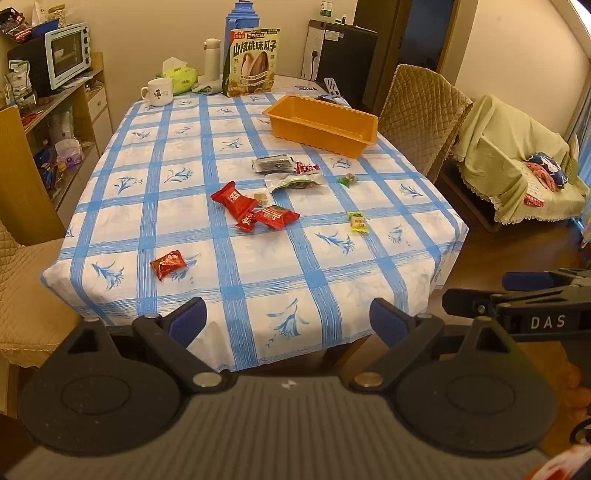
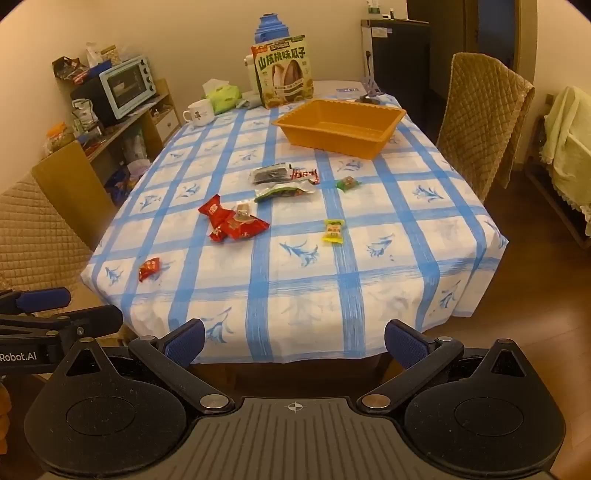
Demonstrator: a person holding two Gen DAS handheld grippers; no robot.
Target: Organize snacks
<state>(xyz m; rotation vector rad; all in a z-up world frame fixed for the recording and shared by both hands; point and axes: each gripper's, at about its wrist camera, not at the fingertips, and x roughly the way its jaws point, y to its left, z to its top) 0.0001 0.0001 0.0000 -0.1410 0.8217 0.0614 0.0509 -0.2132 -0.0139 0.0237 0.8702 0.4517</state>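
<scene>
You have not started sorting yet — the orange tray at the far side of the table holds nothing that either view shows, and every small snack lies loose on the blue-checked tablecloth.

Both your grippers hang short of the near table edge. The left gripper has its jaws spread wide with nothing between them, and the right gripper is likewise agape and empty.

What is left, by my judgement, is all of it. Near the middle sit a cluster of red packets touching one another, with a small tan candy just beside them. Beyond those lie a dark packet, a red-and-white wrapper touching it, and a clear pouch with green contents. A green candy and a yellow-green candy lie apart to the right, and a lone red packet sits closest to you on the left.

Readable writing: the tall sunflower-seed bag standing at the far end reads 山核桃味瓜子. The right gripper's body shows "DAS" in the left view, and the left gripper's body shows "Robot.AI" in the right view. The print on the small wrappers is too small to read.

Also on the table — a white mug, a green tissue pack and a blue thermos.
</scene>
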